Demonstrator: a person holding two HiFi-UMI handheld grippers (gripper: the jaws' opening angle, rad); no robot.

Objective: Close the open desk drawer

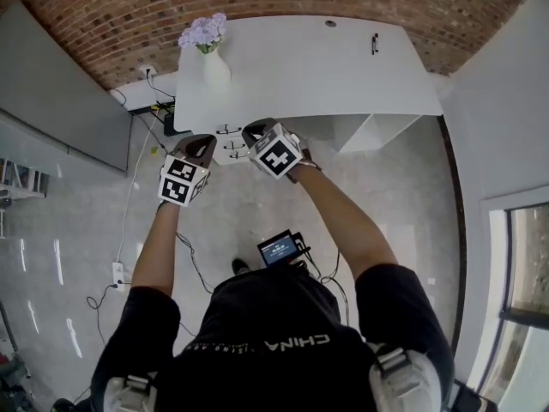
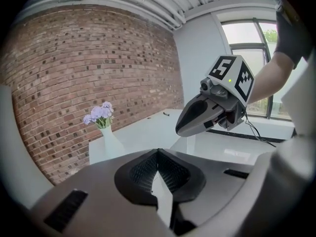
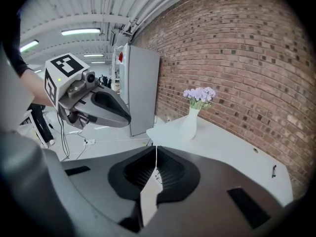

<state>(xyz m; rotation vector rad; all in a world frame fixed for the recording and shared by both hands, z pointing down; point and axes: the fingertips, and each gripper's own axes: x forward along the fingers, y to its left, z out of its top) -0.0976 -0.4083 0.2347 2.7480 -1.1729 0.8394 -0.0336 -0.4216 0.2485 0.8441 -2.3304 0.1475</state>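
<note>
The white desk [image 1: 326, 67] stands against the brick wall, with a white vase of purple flowers [image 1: 213, 54] on its left end. Below its front edge a white drawer front [image 1: 228, 143] with dark handles shows between the two grippers; whether a drawer stands out I cannot tell. My left gripper [image 1: 204, 144] and right gripper [image 1: 253, 132] hang side by side in the air before the desk, both shut and empty. In the left gripper view the jaws meet at a seam [image 2: 158, 155], with the right gripper [image 2: 207, 113] beside them. The right gripper view shows the same [image 3: 156, 154], with the left gripper [image 3: 96, 107] beside.
A tall grey panel [image 1: 69, 84] stands left of the desk. Cables and a power strip [image 1: 118, 273] lie on the grey floor. An open shelf [image 1: 371, 132] sits under the desk's right part. A small dark object [image 1: 375, 43] lies on the desktop. A window [image 1: 525, 264] is at the right.
</note>
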